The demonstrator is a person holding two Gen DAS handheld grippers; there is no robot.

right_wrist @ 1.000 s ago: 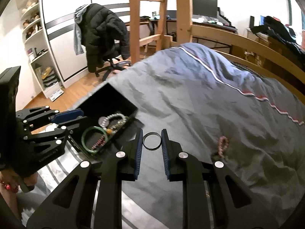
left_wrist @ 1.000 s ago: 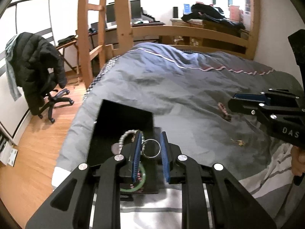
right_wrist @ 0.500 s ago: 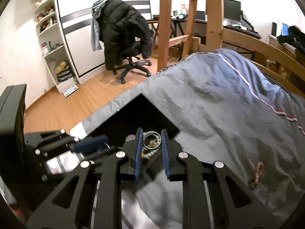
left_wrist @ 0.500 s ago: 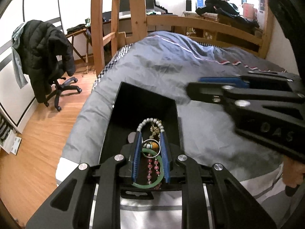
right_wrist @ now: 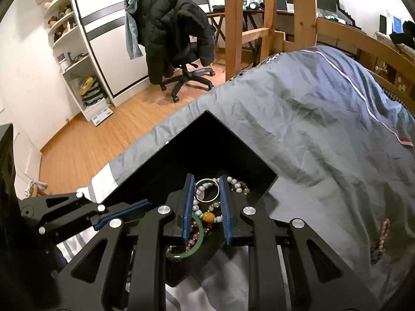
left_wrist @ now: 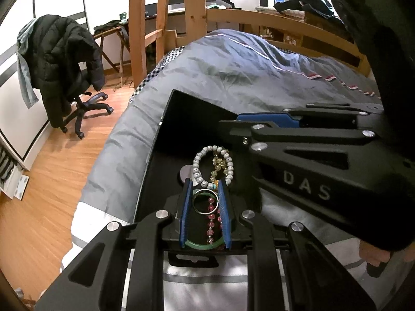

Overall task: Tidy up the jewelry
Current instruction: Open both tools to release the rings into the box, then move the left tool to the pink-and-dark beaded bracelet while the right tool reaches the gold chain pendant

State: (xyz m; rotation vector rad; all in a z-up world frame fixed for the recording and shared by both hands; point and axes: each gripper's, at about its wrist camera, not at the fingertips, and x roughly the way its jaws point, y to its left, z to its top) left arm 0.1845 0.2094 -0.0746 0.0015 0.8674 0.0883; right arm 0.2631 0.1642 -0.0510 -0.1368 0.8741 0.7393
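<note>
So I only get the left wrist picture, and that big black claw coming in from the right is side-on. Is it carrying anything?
Observer: Yes. Its own camera shows the right gripper pinching a silver ring over the black box.
Operator: Is any jewelry lying out on the bed?
Observer: A pink bead bracelet lies on the grey duvet, to the right of the box.
Operator: What is under my own claw tips?
Observer: An orange bead on a strand in the box, beside the green bangle.
</note>
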